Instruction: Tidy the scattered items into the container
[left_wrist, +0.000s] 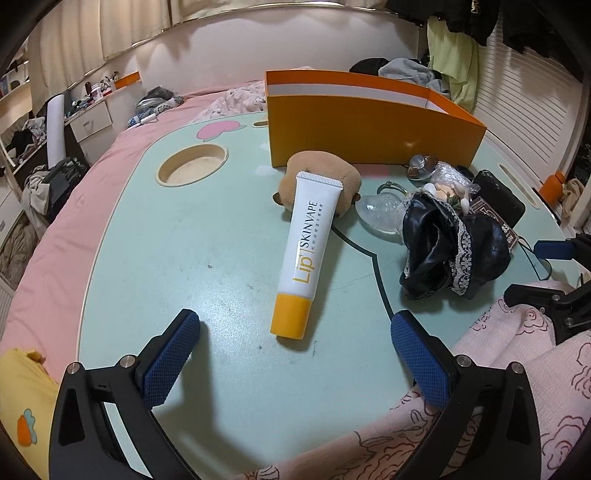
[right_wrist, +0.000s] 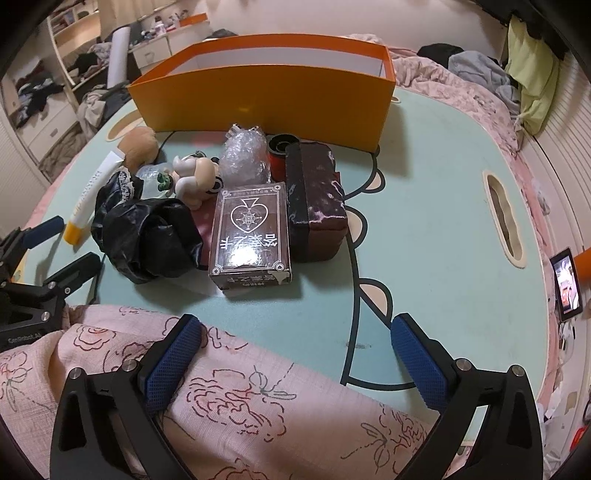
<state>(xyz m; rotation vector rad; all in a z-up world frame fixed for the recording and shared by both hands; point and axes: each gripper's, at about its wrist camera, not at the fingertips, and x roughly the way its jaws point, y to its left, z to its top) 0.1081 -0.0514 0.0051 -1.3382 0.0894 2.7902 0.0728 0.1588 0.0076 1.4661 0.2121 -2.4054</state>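
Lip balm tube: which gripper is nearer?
Left. The left gripper sits open just short of the lip balm tube; the right gripper is off beyond the black cloth.

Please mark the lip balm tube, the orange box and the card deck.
lip balm tube (left_wrist: 308, 243): left wrist view, white body by the lettering.
orange box (right_wrist: 258, 99): right wrist view, front wall.
card deck (right_wrist: 251, 225): right wrist view, top face.

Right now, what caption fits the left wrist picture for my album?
Open left gripper faces a white lip balm tube lying on the green table before the orange box.
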